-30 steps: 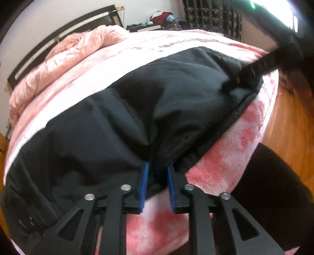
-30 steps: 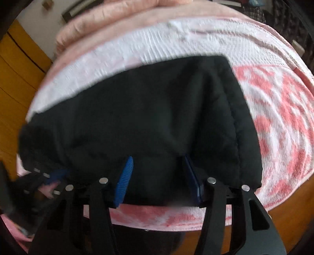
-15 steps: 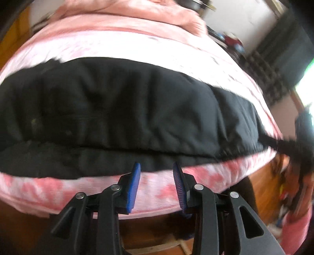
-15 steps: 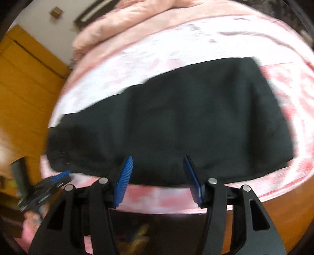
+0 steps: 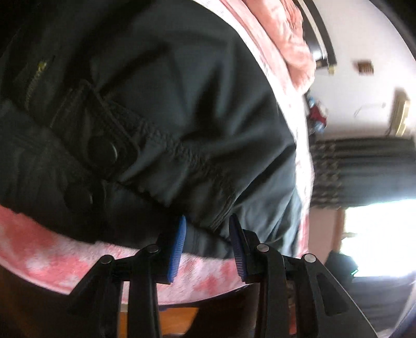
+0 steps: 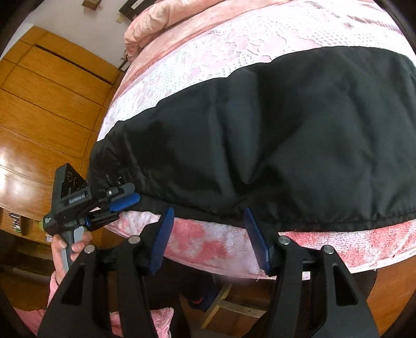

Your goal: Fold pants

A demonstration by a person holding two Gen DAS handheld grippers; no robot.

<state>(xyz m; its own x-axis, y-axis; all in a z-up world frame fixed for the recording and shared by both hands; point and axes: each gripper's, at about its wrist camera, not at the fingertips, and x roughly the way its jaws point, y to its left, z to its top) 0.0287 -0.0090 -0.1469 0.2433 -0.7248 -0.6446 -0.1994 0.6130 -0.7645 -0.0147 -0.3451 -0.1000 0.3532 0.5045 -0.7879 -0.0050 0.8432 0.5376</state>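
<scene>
The black pants [image 6: 273,145] lie spread sideways along the near edge of the bed [image 6: 208,244], on a pink and white patterned cover. Half a second ago the left gripper [image 5: 206,247] hung back from the bed edge with the whole garment ahead of it; it has now swung in close to the waist end, so that fabric fills most of its view. The right gripper [image 6: 208,234] has also moved nearer, and the near hem now sits just past its fingertips.

The cloth is dark, smooth and faintly shiny, with soft creases running across it and a stitched hem along the near side. The waist end shows a gathered elastic band, a tab with a dark snap [image 5: 111,156] and a second snap [image 5: 78,199] below it.

The left gripper's jaws stand apart on either side of the waistband edge, not yet pinching it. The right gripper's jaws are spread wide, holding nothing, just short of the hem.

Only the left wrist view shows the snaps, a yellowish zipper [image 5: 36,78], a dark curtain [image 5: 364,171] and a bright window [image 5: 379,234]. Only the right wrist view shows the full length of the garment, the wooden wardrobe [image 6: 46,109], a bunched pink blanket [image 6: 156,20] at the head of the bed, and the left gripper [image 6: 122,201] from outside, held in the person's left hand [image 6: 70,249] at the waist corner.
</scene>
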